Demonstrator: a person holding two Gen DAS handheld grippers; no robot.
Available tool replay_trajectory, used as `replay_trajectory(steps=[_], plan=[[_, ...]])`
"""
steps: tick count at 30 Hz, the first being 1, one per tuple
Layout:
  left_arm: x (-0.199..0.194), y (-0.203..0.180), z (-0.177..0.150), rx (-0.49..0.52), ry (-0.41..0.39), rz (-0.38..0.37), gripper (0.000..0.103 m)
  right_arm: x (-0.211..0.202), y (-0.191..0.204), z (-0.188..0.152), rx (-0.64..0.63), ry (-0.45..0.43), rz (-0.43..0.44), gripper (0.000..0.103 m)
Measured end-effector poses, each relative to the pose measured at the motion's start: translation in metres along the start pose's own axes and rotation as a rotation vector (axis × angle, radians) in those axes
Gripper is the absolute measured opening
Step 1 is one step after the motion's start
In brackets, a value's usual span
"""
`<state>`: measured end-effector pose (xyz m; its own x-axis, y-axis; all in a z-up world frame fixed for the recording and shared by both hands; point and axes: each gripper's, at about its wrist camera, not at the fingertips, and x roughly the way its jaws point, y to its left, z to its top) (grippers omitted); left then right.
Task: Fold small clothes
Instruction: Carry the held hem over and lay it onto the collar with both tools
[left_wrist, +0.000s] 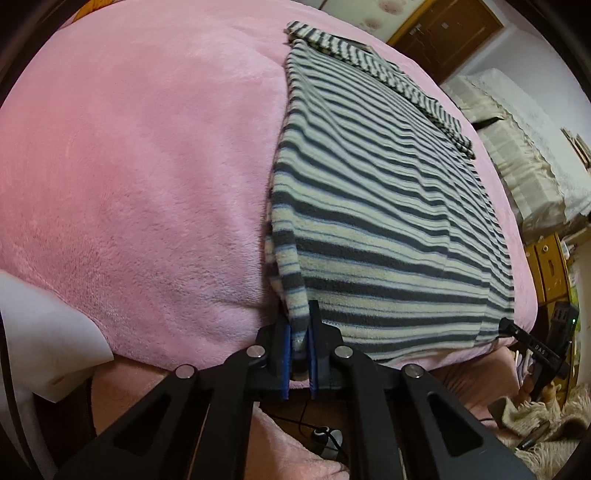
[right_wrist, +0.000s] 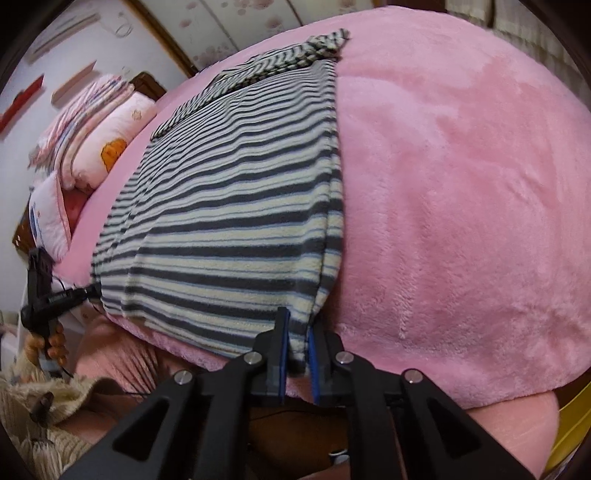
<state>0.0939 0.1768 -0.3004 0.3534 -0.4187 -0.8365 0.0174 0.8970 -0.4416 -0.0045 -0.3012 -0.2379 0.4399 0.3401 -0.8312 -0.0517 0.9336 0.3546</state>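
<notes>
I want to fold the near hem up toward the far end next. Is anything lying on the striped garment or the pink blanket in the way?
Nothing visible blocks it. The striped garment lies flat on the pink blanket, its top bare up to the far end. The left gripper and right gripper each pinch a near hem corner.

black claw (left_wrist: 300, 345), blue pads, silver screws

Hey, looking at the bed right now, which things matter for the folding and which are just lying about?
For the job:
- grey and cream striped fleece garment
- left tool, shut on its near left corner
- right tool, shut on its near right corner
- pink plush blanket underneath

Just lying about:
- pink cartoon-print pillows
- cream lace-edged bedding
</notes>
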Motion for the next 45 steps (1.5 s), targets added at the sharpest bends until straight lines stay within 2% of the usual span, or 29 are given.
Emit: replay_trajectory(steps=[6, 12, 17, 22, 27, 34, 39, 45], plan=[[-0.03, -0.006, 0.005, -0.025, -0.074, -0.142, 0.005, -0.023, 0.006, 0.008, -0.037, -0.033, 0.014, 0.008], [-0.062, -0.015, 0.022, -0.072, -0.177, -0.288, 0.005, -0.058, 0.012, 0.031, -0.018, -0.127, 0.075, 0.008], [-0.084, -0.021, 0.039, -0.099, -0.25, -0.353, 0.005, -0.09, 0.027, 0.06, -0.022, -0.23, 0.124, 0.008], [-0.11, -0.02, 0.064, -0.167, -0.338, -0.401, 0.005, -0.112, 0.037, 0.097, -0.009, -0.314, 0.165, 0.008], [-0.128, -0.023, 0.101, -0.187, -0.39, -0.383, 0.005, -0.125, 0.039, 0.13, 0.018, -0.372, 0.169, 0.008], [-0.132, -0.03, 0.174, -0.227, -0.437, -0.336, 0.005, -0.126, 0.035, 0.187, 0.051, -0.423, 0.152, 0.008], [-0.115, -0.05, 0.238, -0.216, -0.447, -0.268, 0.005, -0.111, 0.031, 0.239, 0.078, -0.448, 0.143, 0.008], [-0.068, -0.061, 0.319, -0.246, -0.433, -0.214, 0.005, -0.068, 0.014, 0.307, 0.142, -0.449, 0.121, 0.008]])
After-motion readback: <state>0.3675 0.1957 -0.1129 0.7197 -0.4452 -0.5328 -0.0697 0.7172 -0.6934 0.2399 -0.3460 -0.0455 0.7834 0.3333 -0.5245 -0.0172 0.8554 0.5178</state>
